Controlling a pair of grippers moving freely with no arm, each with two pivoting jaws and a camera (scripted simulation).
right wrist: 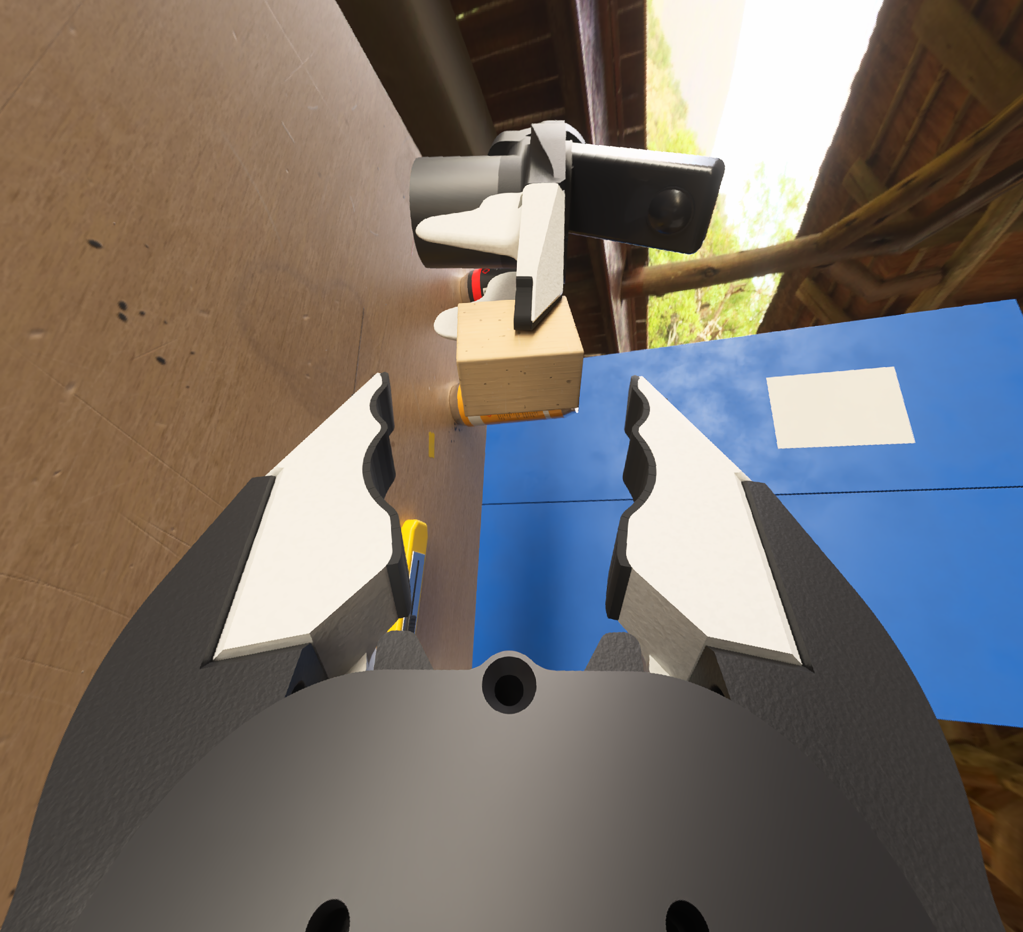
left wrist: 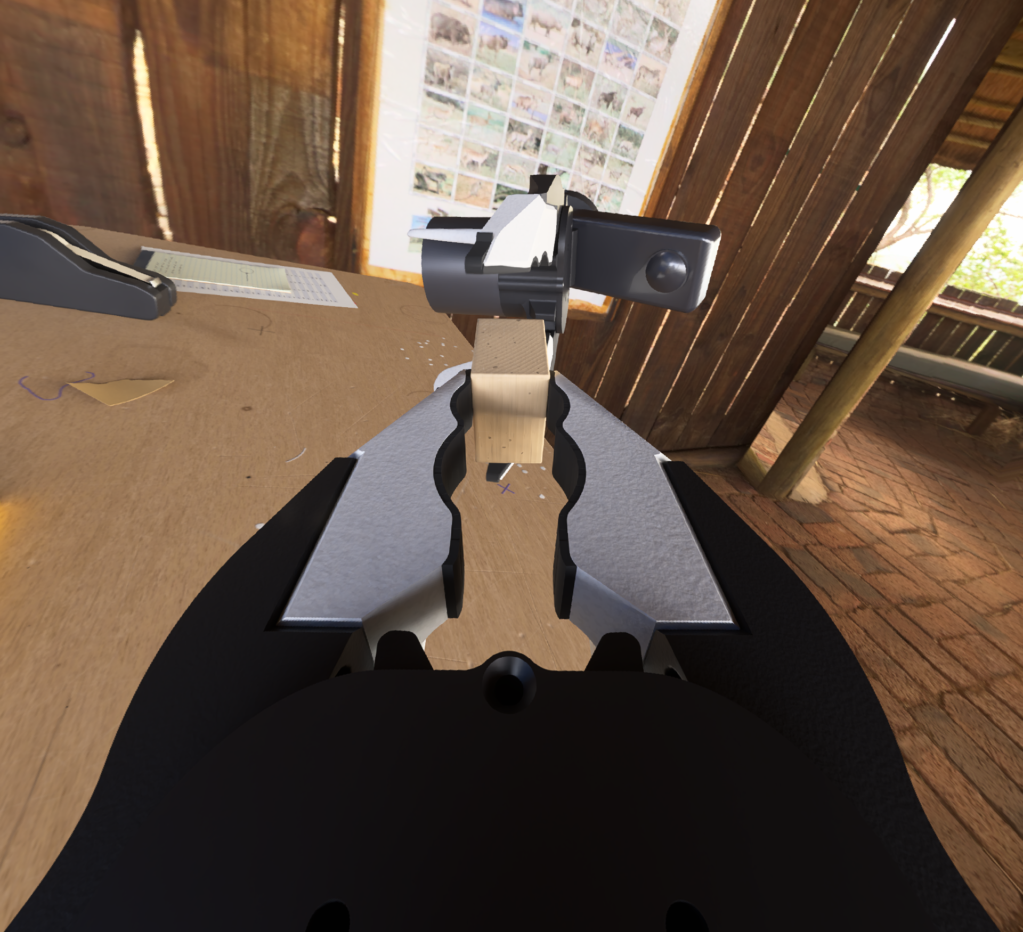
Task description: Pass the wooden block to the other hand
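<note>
The wooden block (left wrist: 509, 407) is a pale cuboid held off the table between my left gripper's (left wrist: 509, 385) fingertips, which are shut on its sides. In the right wrist view the block (right wrist: 517, 368) hangs just ahead of my right gripper (right wrist: 508, 380), in line with the gap between its fingers. The right gripper is open and empty, its jaws wide apart and not touching the block. The left gripper's finger (right wrist: 540, 263) presses on the block's top there. The right gripper's dark body (left wrist: 553, 263) faces me from beyond the block in the left wrist view.
A brown table (left wrist: 166, 490) lies below, its edge close on the right. On it are a grey dispenser (left wrist: 83, 274), a paper sheet (left wrist: 243, 274), a tan scrap (left wrist: 122, 388), a blue sheet (right wrist: 719, 546), a yellow knife (right wrist: 412, 573) and an orange bottle (right wrist: 509, 416).
</note>
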